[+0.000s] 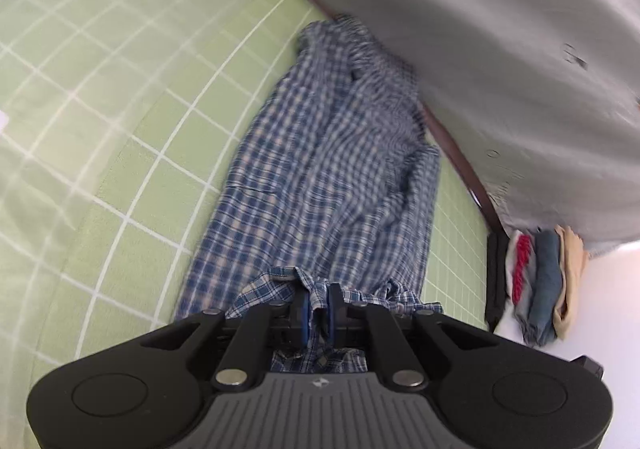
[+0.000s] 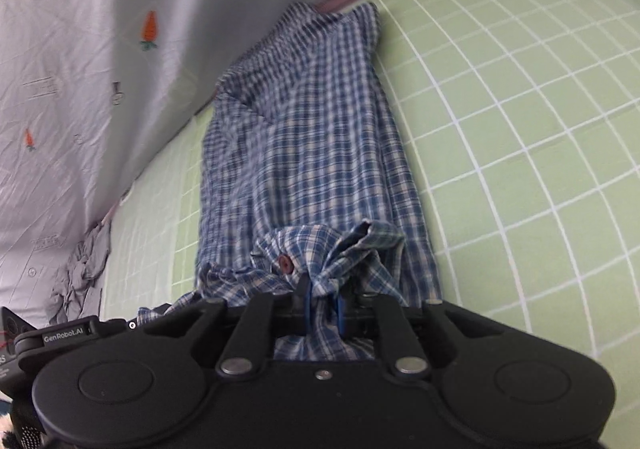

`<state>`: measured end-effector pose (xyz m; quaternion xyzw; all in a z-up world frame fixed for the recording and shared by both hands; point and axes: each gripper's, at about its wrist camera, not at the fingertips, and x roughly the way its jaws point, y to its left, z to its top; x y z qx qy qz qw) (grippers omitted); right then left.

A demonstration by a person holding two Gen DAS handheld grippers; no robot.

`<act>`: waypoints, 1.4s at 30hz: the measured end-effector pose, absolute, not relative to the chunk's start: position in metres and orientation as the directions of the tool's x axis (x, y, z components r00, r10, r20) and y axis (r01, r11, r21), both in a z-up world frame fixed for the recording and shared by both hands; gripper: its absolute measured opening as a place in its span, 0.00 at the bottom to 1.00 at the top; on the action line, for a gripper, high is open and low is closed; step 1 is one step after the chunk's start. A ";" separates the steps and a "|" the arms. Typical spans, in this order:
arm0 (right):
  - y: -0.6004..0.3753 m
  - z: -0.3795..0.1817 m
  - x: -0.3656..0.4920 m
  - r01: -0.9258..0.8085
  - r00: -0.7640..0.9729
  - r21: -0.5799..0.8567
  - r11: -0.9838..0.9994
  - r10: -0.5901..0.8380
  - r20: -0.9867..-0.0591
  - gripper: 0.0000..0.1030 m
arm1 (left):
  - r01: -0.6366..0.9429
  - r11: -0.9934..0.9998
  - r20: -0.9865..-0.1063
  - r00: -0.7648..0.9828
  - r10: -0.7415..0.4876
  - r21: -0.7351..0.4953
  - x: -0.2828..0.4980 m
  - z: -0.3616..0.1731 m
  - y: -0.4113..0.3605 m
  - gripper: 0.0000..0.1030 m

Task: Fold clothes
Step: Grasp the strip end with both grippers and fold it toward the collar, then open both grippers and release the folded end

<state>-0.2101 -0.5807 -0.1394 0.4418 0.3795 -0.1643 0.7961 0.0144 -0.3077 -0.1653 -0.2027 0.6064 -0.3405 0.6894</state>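
Surroundings. A pale grey sheet (image 2: pixel 80 61) printed with small orange carrots (image 2: pixel 149 29) hangs along the far side of the green mat (image 1: pixel 100 97), whose surface is ruled with a white grid. A dark reddish rail (image 1: pixel 452 145) runs between mat and sheet. In the left wrist view a stack of folded clothes (image 1: pixel 536 285) (black, white, red, blue and tan layers) sits at the right, just past the mat's corner. In the right wrist view a crumpled grey cloth (image 2: pixel 80 273) lies at the left, against the sheet.

Garment. A blue-and-white checked shirt (image 1: pixel 320 169) lies lengthwise on the mat, running from both grippers to the rail, where its far end touches the hanging sheet. It is narrowed into a long band with loose ridges down its middle; its near hem is bunched and lifted. A brown button (image 2: pixel 285 263) shows in the bunched fabric.

Grippers. The left gripper (image 1: pixel 318 309) has its blue-padded fingers pressed nearly together on a pinch of the near hem. The right gripper (image 2: pixel 322 303) is likewise closed tight on a gathered fold of that hem.

Open room. Bare mat extends broadly on one long side of the shirt; on the other only a narrow strip separates it from the rail.
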 end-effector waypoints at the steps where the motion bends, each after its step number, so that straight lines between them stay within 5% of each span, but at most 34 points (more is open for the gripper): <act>1: -0.587 -0.143 -0.204 0.607 0.651 0.586 0.537 0.087 -0.754 0.12 | 0.205 0.688 -0.699 0.027 -0.715 -0.696 0.021 -0.166 -0.310 0.11; 5: -0.608 -0.140 -0.192 0.609 0.677 0.627 0.486 0.094 -0.730 0.17 | 0.220 0.669 -0.672 0.075 -0.737 -0.710 0.037 -0.154 -0.315 0.28; 9: -0.622 -0.128 -0.196 0.597 0.749 0.679 0.427 0.007 -0.663 0.43 | 0.253 0.653 -0.629 0.176 -0.757 -0.714 0.043 -0.134 -0.310 0.67; 12: -0.625 -0.114 -0.208 0.597 0.781 0.688 0.413 -0.108 -0.615 0.70 | 0.264 0.669 -0.615 0.266 -0.742 -0.694 0.040 -0.124 -0.298 0.75; 18: -0.615 -0.105 -0.234 0.639 0.740 0.571 0.514 -0.209 -0.640 0.80 | 0.269 0.749 -0.685 0.304 -0.662 -0.605 0.029 -0.131 -0.281 0.78; 29: -0.606 -0.136 -0.224 0.638 0.693 0.502 0.584 -0.151 -0.705 0.77 | 0.383 0.786 -0.782 0.211 -0.586 -0.486 0.001 -0.163 -0.313 0.78; 36: -0.631 -0.146 -0.175 0.670 0.593 0.255 0.697 -0.296 -0.749 0.76 | 0.430 0.850 -0.843 0.293 -0.451 -0.306 0.028 -0.168 -0.347 0.78; 42: -0.652 -0.147 -0.177 0.752 0.544 0.249 0.611 -0.361 -0.758 0.75 | 0.338 0.899 -0.857 0.336 -0.391 -0.278 0.041 -0.166 -0.335 0.78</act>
